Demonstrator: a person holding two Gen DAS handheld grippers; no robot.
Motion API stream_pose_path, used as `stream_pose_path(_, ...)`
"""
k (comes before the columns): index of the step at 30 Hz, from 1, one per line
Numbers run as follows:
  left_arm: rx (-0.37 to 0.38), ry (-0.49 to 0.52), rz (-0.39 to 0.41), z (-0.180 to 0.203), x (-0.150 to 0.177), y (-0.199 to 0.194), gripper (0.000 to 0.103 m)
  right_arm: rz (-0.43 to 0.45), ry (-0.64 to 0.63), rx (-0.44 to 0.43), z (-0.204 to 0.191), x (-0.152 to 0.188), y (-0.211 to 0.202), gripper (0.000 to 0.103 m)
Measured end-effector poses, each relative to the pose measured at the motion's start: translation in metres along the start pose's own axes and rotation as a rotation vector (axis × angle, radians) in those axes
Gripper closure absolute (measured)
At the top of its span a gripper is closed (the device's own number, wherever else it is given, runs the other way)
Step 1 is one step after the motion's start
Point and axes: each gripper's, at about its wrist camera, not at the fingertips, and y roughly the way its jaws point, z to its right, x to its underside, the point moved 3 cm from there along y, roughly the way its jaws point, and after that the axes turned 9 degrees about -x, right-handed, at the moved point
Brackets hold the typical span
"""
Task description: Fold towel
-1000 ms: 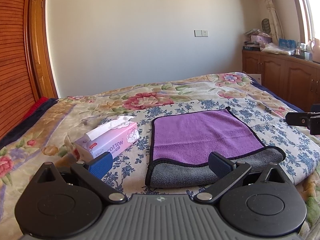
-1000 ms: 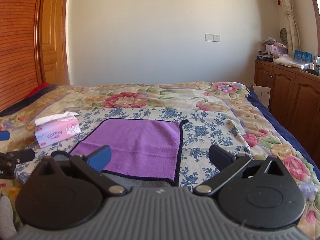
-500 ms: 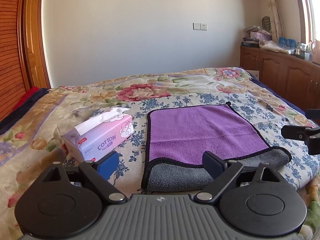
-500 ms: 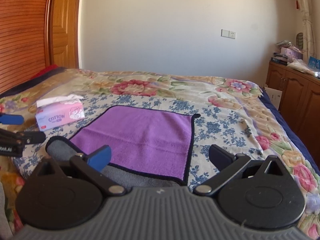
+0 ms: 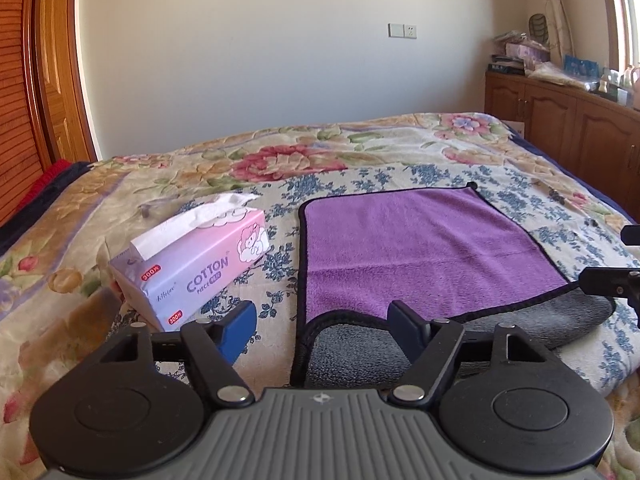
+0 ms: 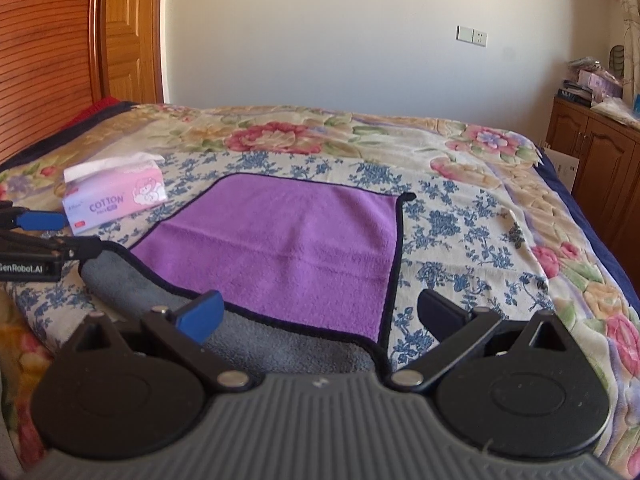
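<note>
A purple towel [image 5: 416, 248] with black trim and a grey underside lies flat on the flowered bedspread; its near edge is turned over, grey side up. It also shows in the right wrist view [image 6: 288, 248]. My left gripper [image 5: 322, 320] is open and empty, low over the towel's near left corner. My right gripper [image 6: 320, 310] is open and empty, over the near right corner. Each gripper shows at the edge of the other's view.
A pink tissue box [image 5: 192, 264] stands left of the towel, close to my left gripper; it also shows in the right wrist view [image 6: 114, 200]. A wooden cabinet [image 5: 560, 120] runs along the right of the bed. A wooden door [image 6: 128, 40] is at the back left.
Both grippers have moved down and forward toward the towel's near edge. The towel and the tissue box have not moved.
</note>
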Motion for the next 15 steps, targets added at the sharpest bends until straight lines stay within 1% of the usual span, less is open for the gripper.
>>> stream_pose_path(2,-0.003,-0.002,-0.016,-0.001,0.001,0.005,0.031,-0.012,0.002,0.003,0.002,0.001,0.003,0.002)
stream_pose_path(3,-0.002,-0.004,-0.026,-0.002,0.002,0.009,0.033,-0.017,0.004,0.002,0.003,0.001,0.005,0.008)
stream_pose_path(5,0.002,-0.011,-0.042,-0.004,0.003,0.013,0.036,-0.032,0.009,-0.002,0.005,0.001,0.009,0.01)
stream_pose_path(11,0.014,-0.038,-0.084,-0.008,0.005,0.026,0.044,-0.064,0.025,-0.004,0.012,0.003,0.019,0.011)
stream_pose_path(15,0.027,-0.064,-0.107,-0.011,0.006,0.031,0.052,-0.095,0.047,-0.002,0.018,0.005,0.027,0.013)
